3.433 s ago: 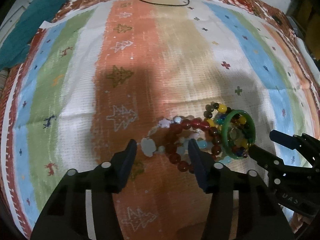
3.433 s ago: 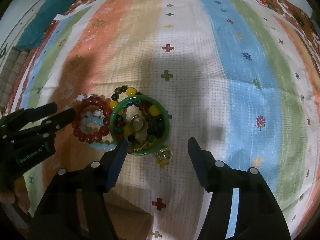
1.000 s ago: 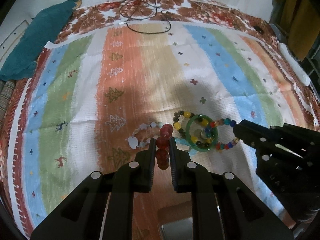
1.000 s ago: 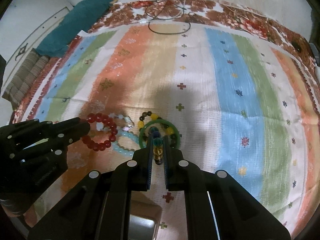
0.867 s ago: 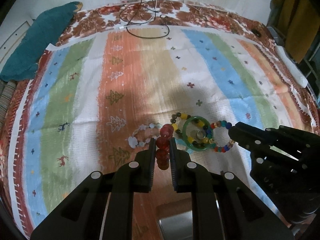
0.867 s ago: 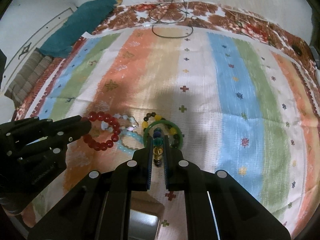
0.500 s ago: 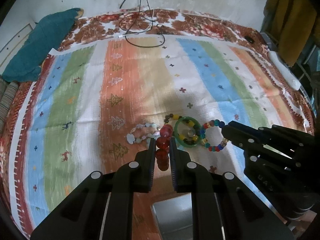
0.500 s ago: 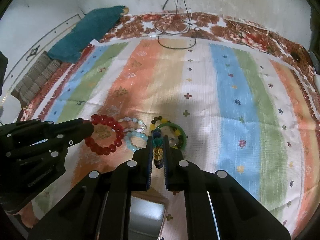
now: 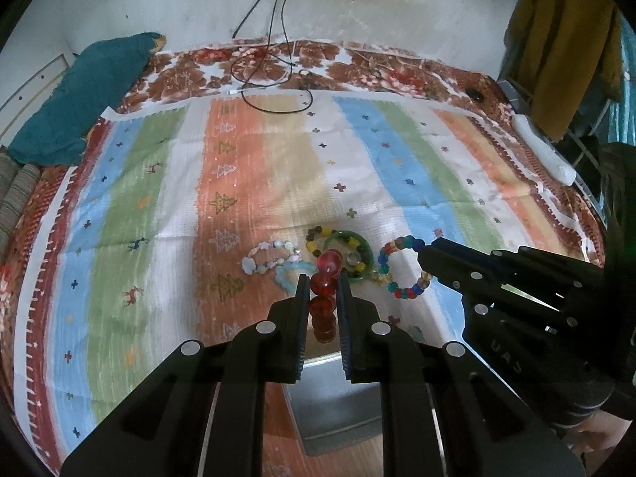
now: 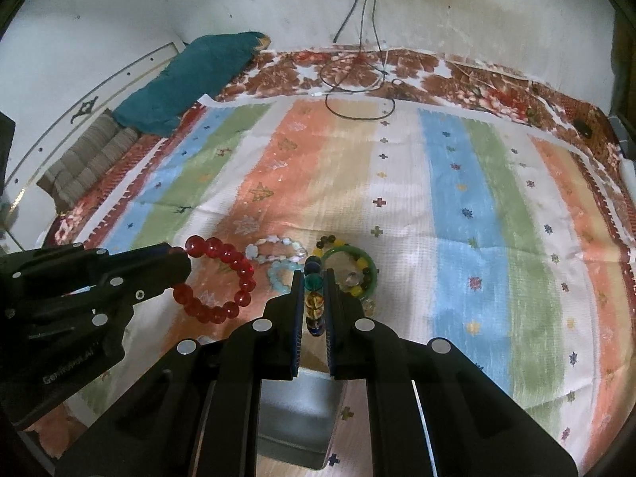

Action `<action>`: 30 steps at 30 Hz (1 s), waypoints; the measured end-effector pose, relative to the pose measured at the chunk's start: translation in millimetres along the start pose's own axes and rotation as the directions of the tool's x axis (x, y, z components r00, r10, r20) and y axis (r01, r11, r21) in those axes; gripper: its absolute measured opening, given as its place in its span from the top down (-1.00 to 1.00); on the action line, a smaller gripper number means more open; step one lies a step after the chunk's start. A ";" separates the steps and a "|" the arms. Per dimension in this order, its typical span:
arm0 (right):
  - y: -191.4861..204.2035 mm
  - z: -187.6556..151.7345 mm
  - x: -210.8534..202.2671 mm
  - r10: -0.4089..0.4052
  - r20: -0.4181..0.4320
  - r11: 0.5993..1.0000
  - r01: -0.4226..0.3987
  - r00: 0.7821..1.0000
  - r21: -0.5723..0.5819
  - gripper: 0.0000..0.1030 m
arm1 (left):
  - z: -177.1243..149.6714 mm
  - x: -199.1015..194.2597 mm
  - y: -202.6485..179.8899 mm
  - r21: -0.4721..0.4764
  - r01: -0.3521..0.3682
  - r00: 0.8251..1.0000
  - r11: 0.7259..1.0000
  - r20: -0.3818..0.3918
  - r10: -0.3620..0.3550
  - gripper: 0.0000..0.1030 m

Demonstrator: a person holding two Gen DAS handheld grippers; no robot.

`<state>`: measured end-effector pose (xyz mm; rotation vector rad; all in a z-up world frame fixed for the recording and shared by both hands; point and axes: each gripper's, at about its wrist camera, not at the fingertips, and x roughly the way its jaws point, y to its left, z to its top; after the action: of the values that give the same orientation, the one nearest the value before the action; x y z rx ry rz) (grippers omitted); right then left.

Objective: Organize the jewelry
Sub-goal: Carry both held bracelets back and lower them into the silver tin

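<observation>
While the left hand-held gripper (image 9: 322, 292) shows its clamped red bead bracelet (image 10: 222, 278) edge-on, the right view shows the full loop, and the right hand-held gripper (image 10: 314, 294) clamps a multicoloured bead bracelet (image 9: 401, 270) above the striped blanket (image 9: 159, 183).

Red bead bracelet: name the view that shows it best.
Right wrist view: the red bead bracelet hangs as a near-whole ring from the left gripper. The left wrist view shows it edge-on, a few beads stacked between its fingers.

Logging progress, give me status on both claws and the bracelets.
Left claw shut on red bracelet. Right claw shut on multicolour bracelet. Both lifted off striped cloth. Nothing blocking.
</observation>
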<state>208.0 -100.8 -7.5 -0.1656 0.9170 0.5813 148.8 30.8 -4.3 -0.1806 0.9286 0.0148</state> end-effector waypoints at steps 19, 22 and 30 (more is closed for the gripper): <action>13.8 -24.4 -34.8 0.032 0.051 0.999 -0.031 0.998 -0.022 0.80 | -33.5 -33.2 -8.5 0.017 0.022 0.999 1.000 0.043 -0.023 0.75; 14.4 -30.0 -38.4 0.039 0.047 0.999 -0.038 0.998 -0.019 0.80 | -40.5 -37.2 -10.0 0.020 0.023 0.999 1.000 0.047 -0.024 0.75; 18.3 -46.5 -46.9 0.042 0.039 0.999 -0.041 0.998 -0.022 0.80 | -54.6 -44.9 -11.0 0.022 0.018 0.998 1.000 0.053 -0.019 0.75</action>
<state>143.6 -121.8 3.1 -0.1542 0.8774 0.6312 79.4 14.1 1.2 -0.1680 0.8732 -0.0076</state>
